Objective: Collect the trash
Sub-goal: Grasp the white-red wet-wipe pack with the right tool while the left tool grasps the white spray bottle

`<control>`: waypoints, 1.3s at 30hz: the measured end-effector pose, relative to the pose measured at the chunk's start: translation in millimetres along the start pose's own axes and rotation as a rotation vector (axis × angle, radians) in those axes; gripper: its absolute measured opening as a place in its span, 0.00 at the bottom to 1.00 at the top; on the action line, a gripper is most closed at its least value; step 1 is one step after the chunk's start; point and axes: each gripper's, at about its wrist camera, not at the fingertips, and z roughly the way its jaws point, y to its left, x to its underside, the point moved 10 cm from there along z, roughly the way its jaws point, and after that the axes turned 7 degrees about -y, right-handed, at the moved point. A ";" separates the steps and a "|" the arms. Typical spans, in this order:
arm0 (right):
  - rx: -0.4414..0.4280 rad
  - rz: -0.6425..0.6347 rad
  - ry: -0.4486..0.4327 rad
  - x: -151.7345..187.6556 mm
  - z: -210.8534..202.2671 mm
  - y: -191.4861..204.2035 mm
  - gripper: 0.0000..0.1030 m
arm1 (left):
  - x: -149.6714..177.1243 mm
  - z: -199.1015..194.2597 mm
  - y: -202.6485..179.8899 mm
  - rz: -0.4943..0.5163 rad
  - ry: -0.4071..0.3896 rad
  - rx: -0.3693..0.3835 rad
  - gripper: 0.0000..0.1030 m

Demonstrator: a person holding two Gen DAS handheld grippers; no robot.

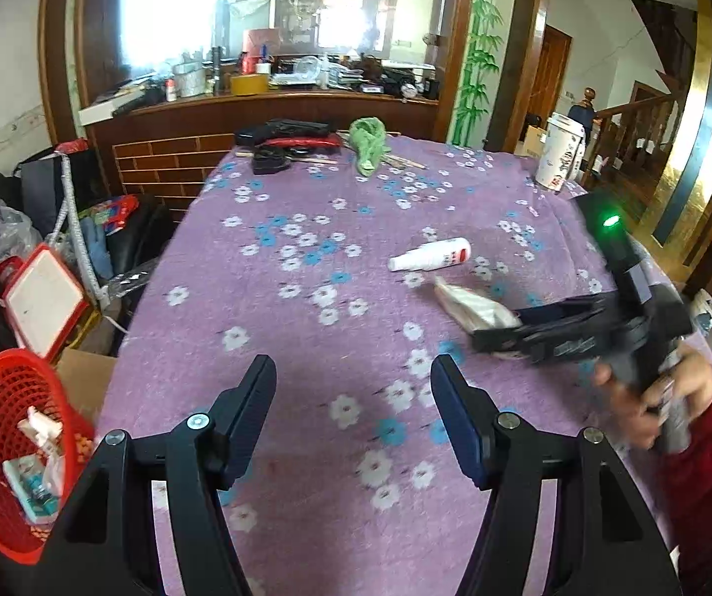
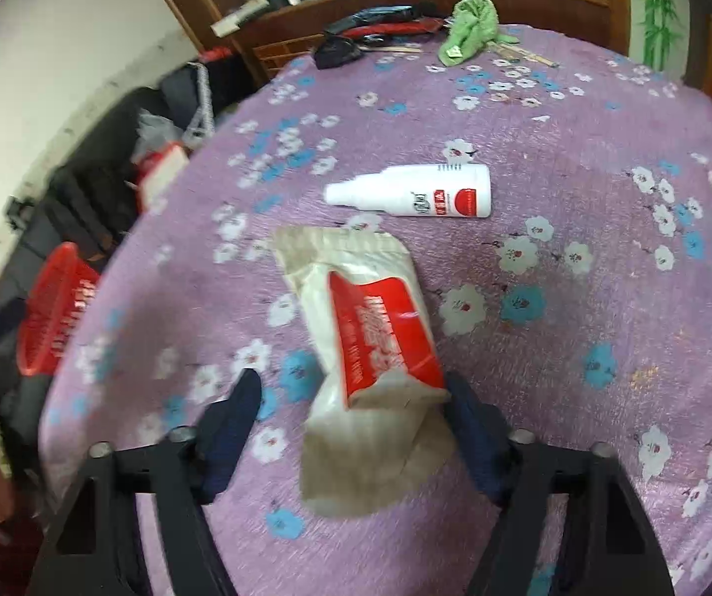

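A crumpled white wrapper with a red label [image 2: 370, 328] lies on the purple flowered tablecloth [image 2: 579, 357]; it also shows in the left wrist view [image 1: 475, 305]. My right gripper [image 2: 353, 427] is open with the wrapper's near end between its fingers, the right finger [image 2: 470, 422] touching it. A white bottle [image 2: 410, 191] lies just beyond; it shows in the left wrist view [image 1: 430, 254] too. My left gripper [image 1: 353, 407] is open and empty above the cloth. A red basket [image 1: 5, 452] with several trash pieces sits off the table's left edge.
A green cloth [image 1: 368, 141], black and red items [image 1: 286, 141] and sticks lie at the far edge. A white paper cup [image 1: 559, 151] stands at the far right. Bags and a red-framed box [image 1: 42, 298] crowd the left floor. A cluttered wooden counter [image 1: 281, 99] stands behind.
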 end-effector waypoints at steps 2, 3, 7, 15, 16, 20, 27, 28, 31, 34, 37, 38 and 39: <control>0.013 0.019 -0.014 -2.6 2.7 -4.9 0.54 | -3.0 7.3 -8.5 0.001 0.022 0.019 0.62; 0.005 0.037 -0.018 -1.9 1.4 -5.8 0.54 | -4.6 9.6 -11.7 0.001 0.027 0.026 0.62; 0.017 0.126 -0.090 -4.8 -23.3 -19.6 0.53 | -16.6 24.0 -29.5 0.024 0.044 0.066 0.62; 0.046 0.367 -0.308 -6.7 -76.8 -97.2 0.53 | -44.3 90.5 -73.3 0.065 0.061 0.101 0.62; 0.046 0.379 -0.311 -7.4 -76.1 -101.1 0.53 | -47.6 103.0 -78.0 0.073 0.067 0.100 0.62; 0.057 0.397 -0.356 -9.4 -82.8 -114.6 0.53 | -57.4 152.0 -88.1 0.072 0.092 0.106 0.61; -0.021 0.458 -0.387 -11.5 -96.7 -120.4 0.54 | -57.2 218.6 -89.4 0.064 0.188 0.168 0.57; -0.030 0.464 -0.386 -11.6 -97.3 -121.4 0.54 | -54.2 221.9 -92.2 0.077 0.201 0.181 0.49; -0.042 0.481 -0.391 -11.4 -100.2 -123.0 0.54 | -42.3 222.6 -100.2 0.124 0.229 0.211 0.38; -0.043 0.485 -0.394 -10.9 -101.5 -121.5 0.54 | -24.9 215.9 -111.6 0.159 0.255 0.243 0.33; -0.033 0.475 -0.396 -10.6 -101.0 -120.7 0.54 | -16.3 212.4 -121.4 0.191 0.254 0.240 0.33; -0.027 0.469 -0.393 -10.5 -100.0 -120.4 0.54 | -16.8 213.9 -123.5 0.191 0.253 0.227 0.33; -0.024 0.467 -0.390 -10.3 -98.9 -120.8 0.54 | -18.2 216.1 -125.0 0.186 0.251 0.215 0.33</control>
